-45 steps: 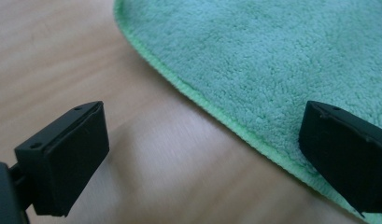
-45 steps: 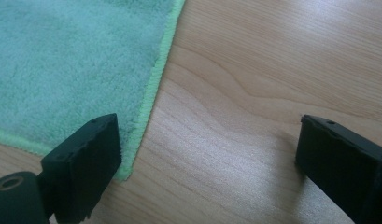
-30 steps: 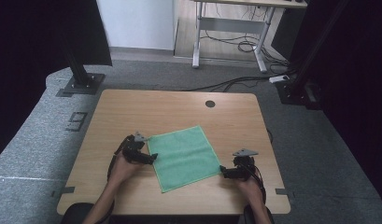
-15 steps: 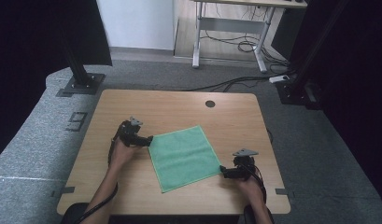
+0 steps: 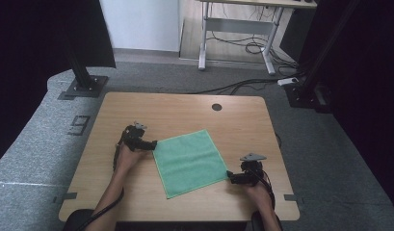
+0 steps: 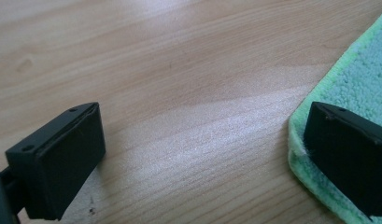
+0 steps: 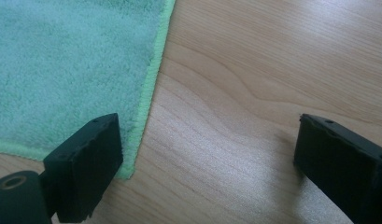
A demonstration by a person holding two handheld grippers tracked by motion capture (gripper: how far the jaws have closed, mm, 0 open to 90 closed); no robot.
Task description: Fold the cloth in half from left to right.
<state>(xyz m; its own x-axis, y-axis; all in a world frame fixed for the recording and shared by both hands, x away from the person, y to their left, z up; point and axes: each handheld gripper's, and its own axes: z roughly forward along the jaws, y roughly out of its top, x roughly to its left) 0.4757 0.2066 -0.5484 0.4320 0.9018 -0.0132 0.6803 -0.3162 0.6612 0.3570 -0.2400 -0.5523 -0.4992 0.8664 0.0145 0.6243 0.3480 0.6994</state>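
Left hand-held gripper [image 5: 149,144] reached the green cloth [image 5: 190,161] on the wooden table [image 5: 185,108].

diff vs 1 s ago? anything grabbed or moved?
The left claw moved away from the person along the green cloth's left edge, from mid-edge to its far left corner, jaws open with one over that corner. Nothing is gripped. The right claw stayed open at the near right corner, and the cloth stayed flat on the table.

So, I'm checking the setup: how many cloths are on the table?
1. A single green cloth lies flat on the wooden table, between the left gripper at its left corner and the right gripper at its right corner.
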